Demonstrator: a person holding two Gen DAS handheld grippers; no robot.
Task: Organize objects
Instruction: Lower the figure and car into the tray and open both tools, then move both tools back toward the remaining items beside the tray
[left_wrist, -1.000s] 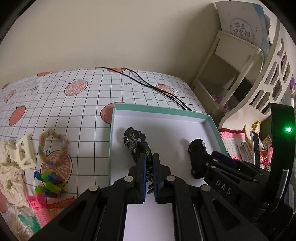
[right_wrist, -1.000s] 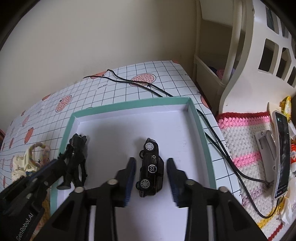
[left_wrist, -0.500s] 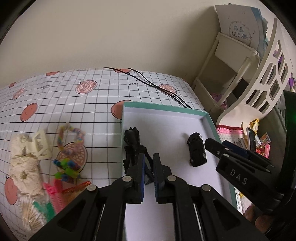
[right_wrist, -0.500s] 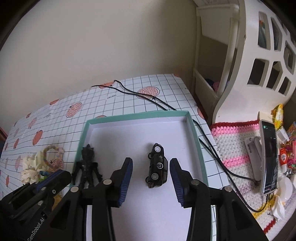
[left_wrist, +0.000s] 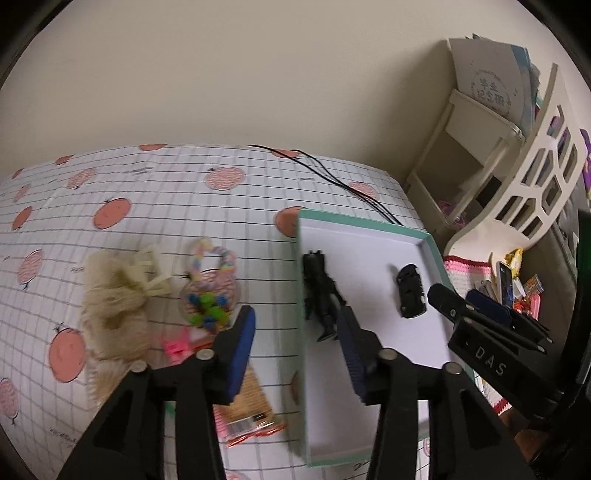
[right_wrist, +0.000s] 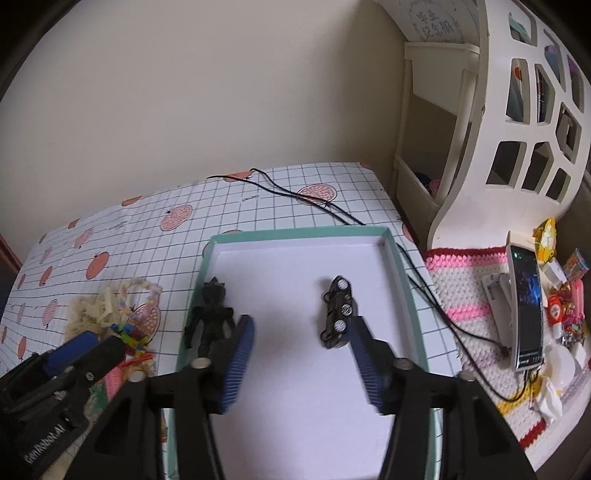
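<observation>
My left gripper was pinched tight on the black action figure a second ago; now its jaws stand wide apart and hold nothing. The figure lies flat at the left side of the teal-rimmed white tray, near the left wall, at the middle of the left wrist frame. My right-side pad overlaps its legs in that view, but I cannot tell whether they touch. I judge that a finished drop.

My right gripper is spread wider than before and has backed away. It holds nothing either. The black toy car sits on the tray floor at centre right of the right wrist frame, just ahead of my right-side pad, well apart from the figure.

So two things are stored, both lying on the tray floor with plenty of bare white around them. What remains is the heap on the checked tablecloth at centre left of the left wrist frame: a cream fluffy hair tie, a cream claw clip, a pastel twisted loop, a clump of small bright clips, a pink comb-like piece and a clear packet low in the frame. My left jaws have swung toward that heap, so I expect it is my next pick.
</observation>
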